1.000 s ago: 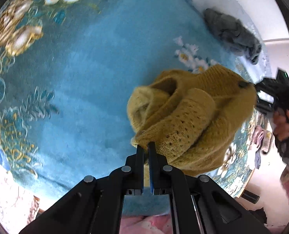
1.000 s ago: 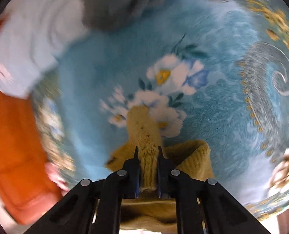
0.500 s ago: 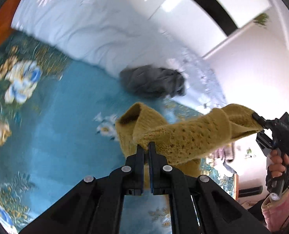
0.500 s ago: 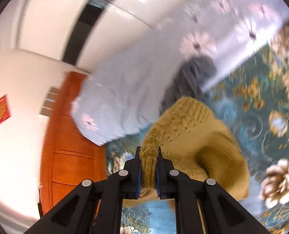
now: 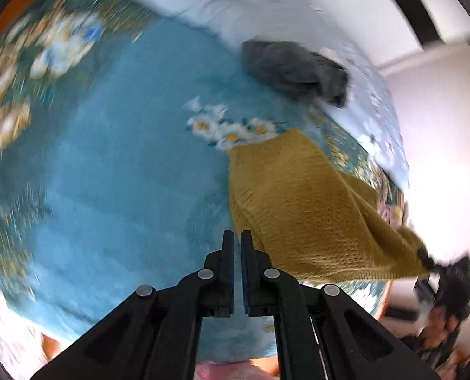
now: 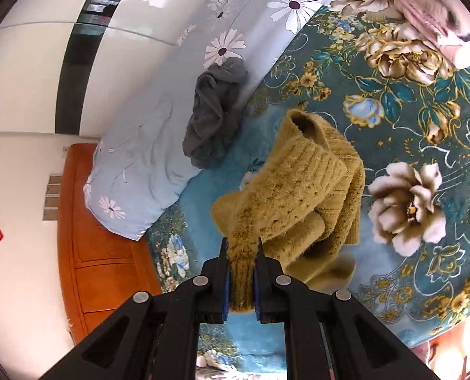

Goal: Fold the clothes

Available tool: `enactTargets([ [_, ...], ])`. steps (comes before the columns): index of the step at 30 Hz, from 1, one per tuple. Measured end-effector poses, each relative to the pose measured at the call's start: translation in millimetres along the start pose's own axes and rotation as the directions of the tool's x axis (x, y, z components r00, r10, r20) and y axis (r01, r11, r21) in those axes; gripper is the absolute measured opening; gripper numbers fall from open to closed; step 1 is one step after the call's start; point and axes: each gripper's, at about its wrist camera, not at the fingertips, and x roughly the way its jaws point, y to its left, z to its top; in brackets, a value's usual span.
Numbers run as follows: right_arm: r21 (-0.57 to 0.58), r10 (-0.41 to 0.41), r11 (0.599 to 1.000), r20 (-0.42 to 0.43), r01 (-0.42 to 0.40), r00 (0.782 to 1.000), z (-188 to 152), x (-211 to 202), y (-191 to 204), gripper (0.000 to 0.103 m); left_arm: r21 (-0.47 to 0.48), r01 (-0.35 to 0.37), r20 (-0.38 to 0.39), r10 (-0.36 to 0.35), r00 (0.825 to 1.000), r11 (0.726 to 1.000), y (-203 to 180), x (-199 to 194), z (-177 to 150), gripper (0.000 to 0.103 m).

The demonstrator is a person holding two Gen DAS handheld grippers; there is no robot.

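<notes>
A fuzzy mustard knit sweater (image 6: 301,196) hangs bunched at frame centre over a plush blue floral blanket (image 6: 409,120) — the right gripper (image 6: 241,250) clamps its ribbed edge; the left gripper (image 5: 237,237), angled downward, is closed and empty.

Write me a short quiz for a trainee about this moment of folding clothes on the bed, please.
1. True or false: the right gripper has its fingers closed on the yellow sweater.
2. What lies against the pale flowered quilt? A) grey garment B) red towel C) white sock
3. Fill in: the left gripper holds ____ between its fingers.

Key: 1 true. 2 A, the grey garment. 3 nothing; its fingers are shut and the sweater hangs beside them.
</notes>
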Motion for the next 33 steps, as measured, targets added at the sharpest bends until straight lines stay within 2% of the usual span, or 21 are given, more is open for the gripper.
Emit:
enactTargets([
  [2, 0.015, 0.009, 1.000, 0.003, -0.009, 1.000, 1.2, -0.3, -4.3, 0.012, -0.144, 0.044, -0.069, -0.054, 0.996, 0.989, 13.5, 14.9, -8.9, 0.004],
  [3, 0.018, 0.007, 1.000, 0.002, -0.007, 1.000, -0.1, 1.0, -7.4, 0.012, -0.219, 0.067, -0.101, -0.091, 0.991, 0.973, 19.2, 24.7, -14.8, 0.006],
  [5, 0.018, -0.004, 1.000, 0.003, 0.004, 1.000, 0.8, 3.6, -10.0, 0.012, -0.333, 0.103, -0.140, -0.157, 0.978, 0.937, 24.2, 42.9, -29.1, 0.013],
  [6, 0.017, -0.011, 1.000, 0.004, 0.011, 1.000, 2.4, 4.9, -10.1, 0.012, -0.376, 0.126, -0.150, -0.195, 0.969, 0.918, 24.0, 54.9, -37.1, 0.024],
  [7, 0.015, -0.018, 1.000, 0.005, 0.018, 1.000, 3.9, 6.4, -10.0, 0.012, -0.412, 0.144, -0.159, -0.227, 0.961, 0.900, 22.2, 65.8, -43.8, 0.039],
  [9, 0.009, -0.027, 1.000, 0.003, 0.027, 1.000, 6.1, 9.9, -7.4, 0.012, -0.460, 0.154, -0.177, -0.260, 0.949, 0.874, 14.4, 86.3, -56.3, 0.052],
  [14, -0.044, -0.046, 0.998, -0.019, 0.045, 0.999, 13.5, 20.5, 9.3, 0.012, -0.570, 0.162, -0.225, -0.343, 0.912, 0.806, -6.9, 143.9, -95.5, 0.059],
  [18, -0.094, -0.055, 0.994, -0.044, 0.051, 0.998, 15.4, 25.6, 18.8, 0.012, -0.717, 0.192, -0.163, -0.429, 0.888, 0.670, -12.6, 177.5, -125.8, 0.071],
  [20, -0.110, -0.057, 0.993, -0.054, 0.051, 0.997, 16.1, 25.4, 19.8, 0.012, -0.773, 0.197, -0.128, -0.452, 0.883, 0.603, -15.9, 192.6, -138.4, 0.072],
  [23, -0.119, -0.061, 0.992, -0.064, 0.054, 0.996, 17.6, 20.5, 16.6, 0.012, -0.815, 0.203, -0.099, -0.475, 0.875, 0.543, -28.3, 208.3, -151.3, 0.070],
  [24, -0.121, -0.063, 0.991, -0.066, 0.055, 0.996, 18.1, 18.3, 15.0, 0.012, -0.813, 0.211, -0.091, -0.477, 0.874, 0.543, -34.2, 209.0, -153.0, 0.054],
  [25, -0.126, -0.064, 0.991, -0.068, 0.056, 0.996, 18.9, 15.0, 13.0, 0.012, -0.797, 0.216, -0.089, -0.463, 0.882, 0.564, -40.2, 205.5, -151.8, 0.027],
  [26, -0.131, -0.066, 0.990, -0.069, 0.057, 0.995, 19.6, 11.8, 11.0, 0.012, -0.774, 0.214, -0.087, -0.436, 0.896, 0.595, -44.2, 197.9, -148.1, 0.016],
  [29, -0.128, -0.060, 0.990, -0.070, 0.051, 0.996, 21.2, 2.7, 1.9, 0.012, -0.704, 0.212, -0.066, -0.359, 0.931, 0.678, -54.7, 172.6, -136.5, 0.012],
  [31, -0.120, -0.055, 0.992, -0.083, 0.044, 0.995, 19.5, 1.1, -9.7, 0.012, -0.662, 0.259, 0.018, -0.331, 0.944, 0.704, -52.4, 141.1, -124.1, 0.011],
  [33, -0.115, -0.054, 0.992, -0.101, 0.042, 0.993, 16.0, 1.7, -23.1, 0.013, -0.595, 0.296, 0.110, -0.289, 0.951, 0.747, -46.1, 103.3, -111.5, 0.010],
])
